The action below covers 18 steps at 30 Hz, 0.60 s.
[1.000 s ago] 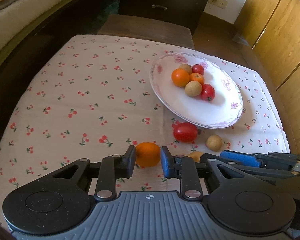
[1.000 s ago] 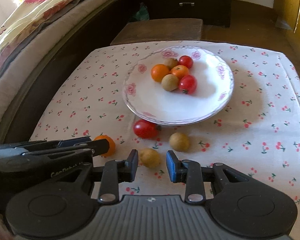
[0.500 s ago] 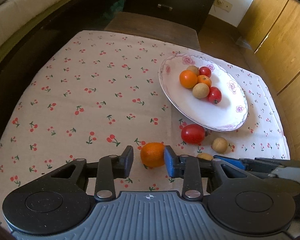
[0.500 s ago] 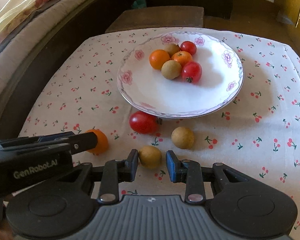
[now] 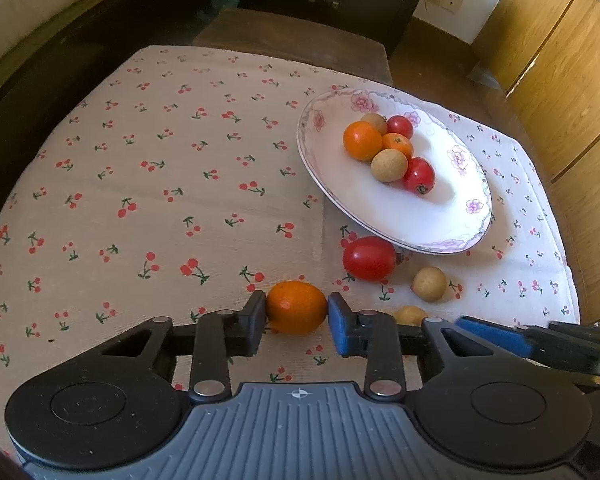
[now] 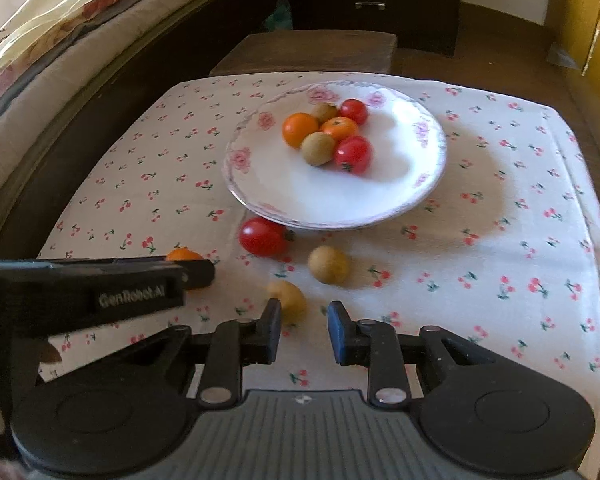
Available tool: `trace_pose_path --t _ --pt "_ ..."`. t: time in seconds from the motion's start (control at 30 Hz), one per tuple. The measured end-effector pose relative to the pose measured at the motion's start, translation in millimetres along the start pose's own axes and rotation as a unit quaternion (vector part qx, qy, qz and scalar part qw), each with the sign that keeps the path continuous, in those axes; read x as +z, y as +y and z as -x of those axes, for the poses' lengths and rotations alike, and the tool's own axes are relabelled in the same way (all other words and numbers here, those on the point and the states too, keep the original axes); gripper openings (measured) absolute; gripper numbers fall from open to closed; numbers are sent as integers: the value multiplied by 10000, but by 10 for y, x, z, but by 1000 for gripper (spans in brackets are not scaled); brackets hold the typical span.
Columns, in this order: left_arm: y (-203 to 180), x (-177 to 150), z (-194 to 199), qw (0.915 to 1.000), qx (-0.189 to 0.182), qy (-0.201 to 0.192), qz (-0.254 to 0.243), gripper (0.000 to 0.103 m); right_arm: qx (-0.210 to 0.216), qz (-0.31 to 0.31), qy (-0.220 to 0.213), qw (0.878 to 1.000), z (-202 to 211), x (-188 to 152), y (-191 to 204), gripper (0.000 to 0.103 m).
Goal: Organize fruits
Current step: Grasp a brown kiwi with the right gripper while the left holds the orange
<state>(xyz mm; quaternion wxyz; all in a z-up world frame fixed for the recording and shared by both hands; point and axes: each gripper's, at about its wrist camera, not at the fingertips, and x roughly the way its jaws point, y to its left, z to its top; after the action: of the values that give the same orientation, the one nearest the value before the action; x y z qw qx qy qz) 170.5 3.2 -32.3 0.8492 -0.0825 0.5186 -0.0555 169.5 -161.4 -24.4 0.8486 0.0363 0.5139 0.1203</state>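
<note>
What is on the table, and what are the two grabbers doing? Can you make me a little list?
plate: holds six fruits: two oranges, two tomatoes, two tan fruits
loose on tablecloth: one big tomato, one round tan fruit
left gripper: jaws closing, loose orange between the pads
right gripper: pads apart; small tan fruit against one pad, gap at the other
</note>
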Motion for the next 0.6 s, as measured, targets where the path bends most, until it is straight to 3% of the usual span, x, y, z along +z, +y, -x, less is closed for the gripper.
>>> trace_pose_path --t 0.27,0.6 --pt "-112 -94 83 9995 -43 -5 -309 41 9 -34 5 10000 125 -77 -40 27" --pt "54 -244 296 9997 -115 -92 -184 41 209 -216 -175 9994 66 46 62 28"
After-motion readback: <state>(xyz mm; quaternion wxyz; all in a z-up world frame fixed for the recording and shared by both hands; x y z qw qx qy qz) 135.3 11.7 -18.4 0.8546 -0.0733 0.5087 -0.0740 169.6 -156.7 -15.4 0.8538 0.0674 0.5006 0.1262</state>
